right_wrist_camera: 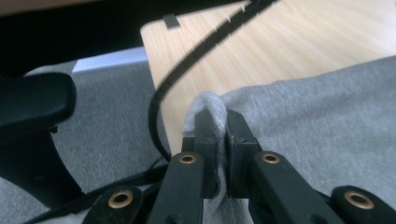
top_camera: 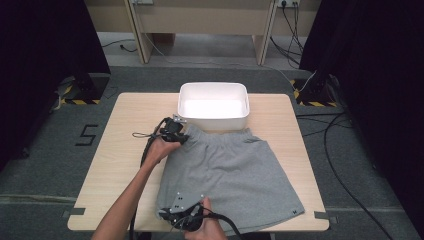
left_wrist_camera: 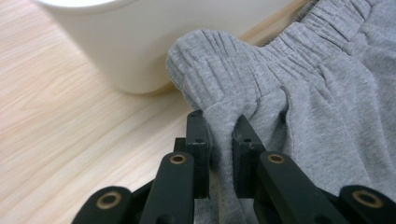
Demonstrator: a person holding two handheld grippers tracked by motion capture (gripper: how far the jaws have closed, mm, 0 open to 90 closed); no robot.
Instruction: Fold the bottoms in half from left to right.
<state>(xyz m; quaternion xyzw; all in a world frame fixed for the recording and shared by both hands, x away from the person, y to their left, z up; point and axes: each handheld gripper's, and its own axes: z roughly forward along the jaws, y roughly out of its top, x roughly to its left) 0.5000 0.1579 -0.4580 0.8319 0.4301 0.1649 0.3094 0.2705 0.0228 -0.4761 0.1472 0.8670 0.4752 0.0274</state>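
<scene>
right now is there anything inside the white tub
No, in the high view the tub shows a bare white floor, and the shorts lie on the table in front of it.

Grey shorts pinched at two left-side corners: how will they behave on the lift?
Probably floppy: the grey shorts bunch into folds where the left gripper clamps the waistband. Likely light, since the right gripper holds a mere pinch of hem. The unheld side should sag and drag across the table.

Recording lab or studio: black curtains (top_camera: 45,40) at both sides, hazard-striped stand bases (top_camera: 80,101), trailing floor cables (top_camera: 345,165), grey carpet (top_camera: 45,165), floor marking "5" (top_camera: 87,135).
</scene>
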